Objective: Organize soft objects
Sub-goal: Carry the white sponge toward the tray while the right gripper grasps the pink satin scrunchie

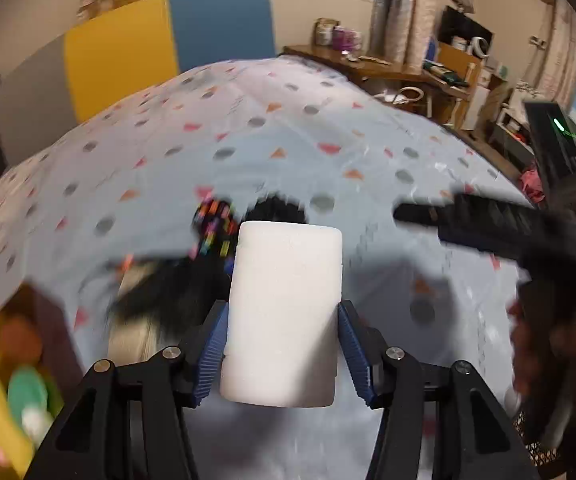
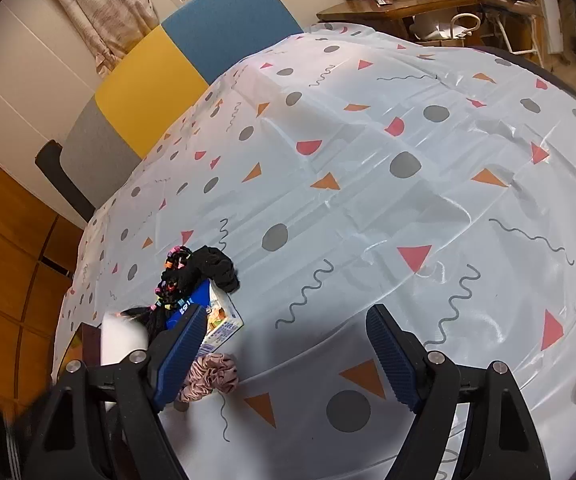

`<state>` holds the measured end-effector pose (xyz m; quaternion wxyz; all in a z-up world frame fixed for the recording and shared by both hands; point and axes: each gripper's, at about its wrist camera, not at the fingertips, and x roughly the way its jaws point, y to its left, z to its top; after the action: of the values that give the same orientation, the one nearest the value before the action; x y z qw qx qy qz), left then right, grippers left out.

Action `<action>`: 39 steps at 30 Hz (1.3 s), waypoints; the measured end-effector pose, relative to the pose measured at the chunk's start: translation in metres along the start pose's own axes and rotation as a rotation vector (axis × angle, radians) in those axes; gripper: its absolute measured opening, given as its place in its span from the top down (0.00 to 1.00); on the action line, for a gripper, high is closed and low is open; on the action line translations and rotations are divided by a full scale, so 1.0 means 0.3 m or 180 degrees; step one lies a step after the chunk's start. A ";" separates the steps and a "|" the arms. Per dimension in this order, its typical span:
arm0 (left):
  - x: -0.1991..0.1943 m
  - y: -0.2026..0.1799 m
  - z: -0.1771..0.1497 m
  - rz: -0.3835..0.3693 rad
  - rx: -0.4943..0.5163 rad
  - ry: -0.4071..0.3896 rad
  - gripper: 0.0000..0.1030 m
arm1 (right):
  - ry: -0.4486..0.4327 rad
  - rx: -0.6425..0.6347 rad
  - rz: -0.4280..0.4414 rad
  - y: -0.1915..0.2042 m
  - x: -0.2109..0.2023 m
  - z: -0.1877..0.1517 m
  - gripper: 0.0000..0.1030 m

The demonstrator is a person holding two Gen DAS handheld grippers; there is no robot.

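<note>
My left gripper point(image 1: 283, 316) is shut on a white foam block point(image 1: 283, 312), with a blue pad pressed against each side of it above the patterned tablecloth point(image 1: 288, 148). Behind the block lies a blurred pile of black hair items and coloured hair ties point(image 1: 213, 224). My right gripper point(image 2: 283, 340) stands open over the cloth with nothing between its fingers. To its left lie a pink scrunchie point(image 2: 211, 376), a blue printed carton point(image 2: 219, 320), a black scrunchie point(image 2: 217, 266) and coloured hair ties point(image 2: 171, 276). The white block point(image 2: 123, 336) shows partly behind the left finger.
A brown container point(image 1: 11, 380) with blurred colourful items sits at the table's left edge. Grey, yellow and blue panels point(image 2: 223, 12) stand beyond the far edge. A cluttered wooden desk point(image 2: 400, 4) is at the back right. A person's hand point(image 1: 548, 340) shows at the right.
</note>
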<state>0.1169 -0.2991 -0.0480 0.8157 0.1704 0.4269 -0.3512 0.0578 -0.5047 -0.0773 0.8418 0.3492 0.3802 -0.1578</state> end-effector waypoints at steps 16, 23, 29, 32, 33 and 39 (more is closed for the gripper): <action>0.020 -0.035 -0.412 0.0280 -0.0180 -0.0001 0.44 | 0.0334 -0.0462 0.0214 0.091 0.074 -0.082 0.20; 0.017 -0.038 -0.425 0.0274 -0.0140 -0.0122 0.44 | 0.0526 -0.1053 0.0282 0.204 0.118 -0.159 0.16; 0.014 -0.036 -0.437 0.0244 -0.0150 -0.0197 0.44 | 0.0557 -0.1555 0.0131 0.305 0.148 -0.196 0.06; 0.012 -0.033 -0.439 0.0216 -0.0164 -0.0208 0.44 | 0.0572 -0.1870 0.0022 0.371 0.174 -0.204 0.05; 0.010 -0.032 -0.441 0.0208 -0.0173 -0.0210 0.44 | 0.0588 -0.1943 -0.0005 0.387 0.185 -0.206 0.05; 0.006 -0.022 -0.446 0.0159 -0.0205 -0.0227 0.44 | 0.0949 -0.2529 -0.0221 0.461 0.290 -0.259 0.53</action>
<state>0.0355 -0.2271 -0.1267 0.8439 0.1420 0.4043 -0.3227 0.1477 -0.3521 -0.1143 0.8410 0.0036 0.5405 0.0249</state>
